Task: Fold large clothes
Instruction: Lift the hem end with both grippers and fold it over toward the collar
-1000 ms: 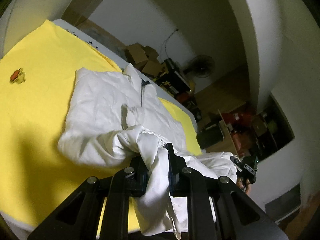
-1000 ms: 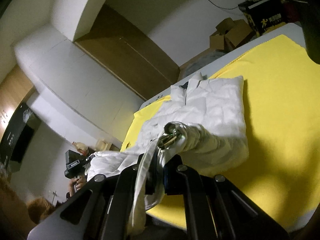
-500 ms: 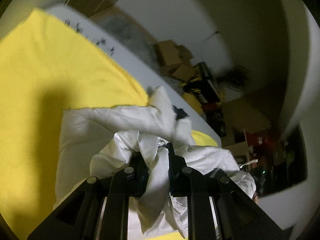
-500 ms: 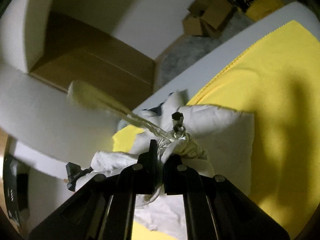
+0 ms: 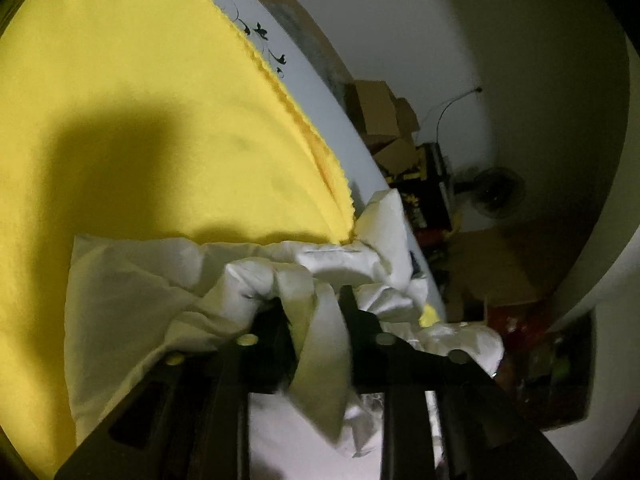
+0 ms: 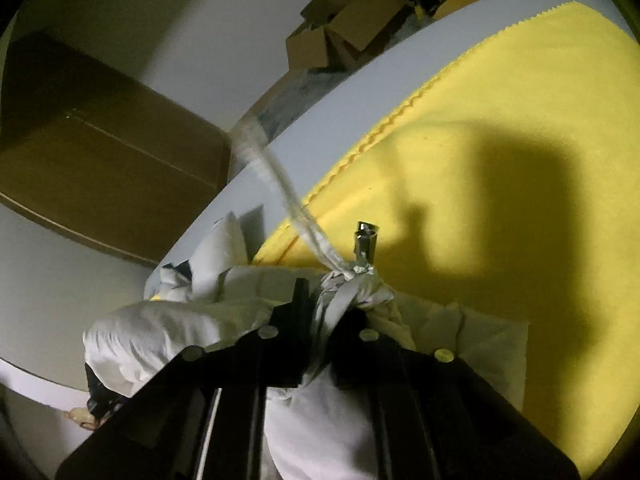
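A white padded jacket (image 5: 132,292) lies on a yellow blanket (image 5: 140,120). My left gripper (image 5: 316,308) is shut on a bunched fold of the jacket, held over its collar end near the blanket's far edge. In the right wrist view my right gripper (image 6: 328,300) is shut on another bunch of the same jacket (image 6: 168,328). A drawstring (image 6: 280,184) and a metal toggle (image 6: 364,236) stick out from that bunch. The collar (image 6: 224,248) stands just beyond the fingers.
The white mattress edge (image 5: 312,80) runs beyond the blanket. Cardboard boxes (image 5: 380,116), a fan (image 5: 496,196) and clutter stand on the floor past it. In the right wrist view a brown wardrobe (image 6: 100,152) and boxes (image 6: 332,32) are behind the bed.
Both grippers have carried the gripped jacket hem forward over the jacket's body toward the collar. The jacket is now doubled over, and the drawstring has swung out.
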Tool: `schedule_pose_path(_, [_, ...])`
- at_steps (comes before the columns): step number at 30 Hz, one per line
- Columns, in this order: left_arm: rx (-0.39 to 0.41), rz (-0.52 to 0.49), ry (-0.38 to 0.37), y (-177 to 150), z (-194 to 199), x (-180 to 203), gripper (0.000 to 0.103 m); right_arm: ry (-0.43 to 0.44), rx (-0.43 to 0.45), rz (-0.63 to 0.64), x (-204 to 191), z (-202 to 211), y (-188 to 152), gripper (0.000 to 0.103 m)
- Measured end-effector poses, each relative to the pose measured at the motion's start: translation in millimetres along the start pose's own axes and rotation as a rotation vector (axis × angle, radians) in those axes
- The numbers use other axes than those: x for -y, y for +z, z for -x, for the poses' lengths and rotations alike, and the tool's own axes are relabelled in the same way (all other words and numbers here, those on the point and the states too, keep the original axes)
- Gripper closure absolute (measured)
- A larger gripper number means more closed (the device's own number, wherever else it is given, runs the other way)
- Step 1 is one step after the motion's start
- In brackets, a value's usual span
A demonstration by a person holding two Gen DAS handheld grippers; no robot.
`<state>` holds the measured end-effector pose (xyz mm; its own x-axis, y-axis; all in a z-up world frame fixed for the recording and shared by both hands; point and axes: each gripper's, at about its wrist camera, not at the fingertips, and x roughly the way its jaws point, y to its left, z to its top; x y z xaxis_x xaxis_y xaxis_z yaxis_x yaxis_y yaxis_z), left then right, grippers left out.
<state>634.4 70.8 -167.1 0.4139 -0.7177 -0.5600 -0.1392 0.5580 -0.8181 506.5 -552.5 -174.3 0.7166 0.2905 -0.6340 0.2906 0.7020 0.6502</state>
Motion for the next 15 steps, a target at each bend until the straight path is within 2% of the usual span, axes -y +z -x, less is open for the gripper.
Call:
schedule_pose_path(1, [0.013,-0.011,-0.047,-0.9,6.0,4.7,0.026,0.025,0.016,0.003,-1.7,5.6,-0.6,0.072])
schedule_pose_path(2, [0.029,-0.018,-0.092,-1.6,12.0,9.5,0.001,0.059,0.042,0.012,-4.6,14.9,-2.4,0.044])
schedule_pose_path(3, [0.064,-0.035,-0.113,-2.6,22.5,17.5,0.000,0.095,0.072,0.026,-8.5,25.4,-4.0,0.022])
schedule_pose_path(4, [0.110,-0.063,-0.088,-4.1,33.8,26.0,0.000,0.100,0.100,0.040,-12.2,34.4,-4.8,0.017])
schedule_pose_path(7, [0.235,-0.171,0.016,-13.3,61.4,48.1,0.000,0.051,0.218,0.091,-22.9,70.4,-6.7,0.016])
schedule_pose_path(8, [0.283,-0.232,0.089,-21.6,72.5,59.4,0.000,0.027,0.272,0.093,-26.9,84.5,-8.8,0.016])
schedule_pose_path(10, [0.389,-0.348,0.205,-44.6,91.5,81.0,0.000,-0.030,0.405,0.104,-42.1,125.4,-23.7,0.025])
schedule_pose_path(11, [0.445,-0.434,0.279,-61.8,99.1,96.8,0.000,-0.056,0.428,0.118,-49.7,139.1,-32.4,0.040])
schedule_pose_path(12, [0.500,-0.513,0.341,-82.7,103.8,112.7,0.000,-0.088,0.449,0.153,-66.5,153.5,-45.5,0.047])
schedule_pose_path(14, [0.578,-0.603,0.384,-118.0,104.1,135.0,0.000,-0.108,0.482,0.236,-103.1,164.7,-73.6,0.052])
schedule_pose_path(15, [0.593,-0.617,0.405,-131.3,98.4,142.6,0.000,-0.124,0.469,0.284,-125.0,161.0,-91.4,0.054])
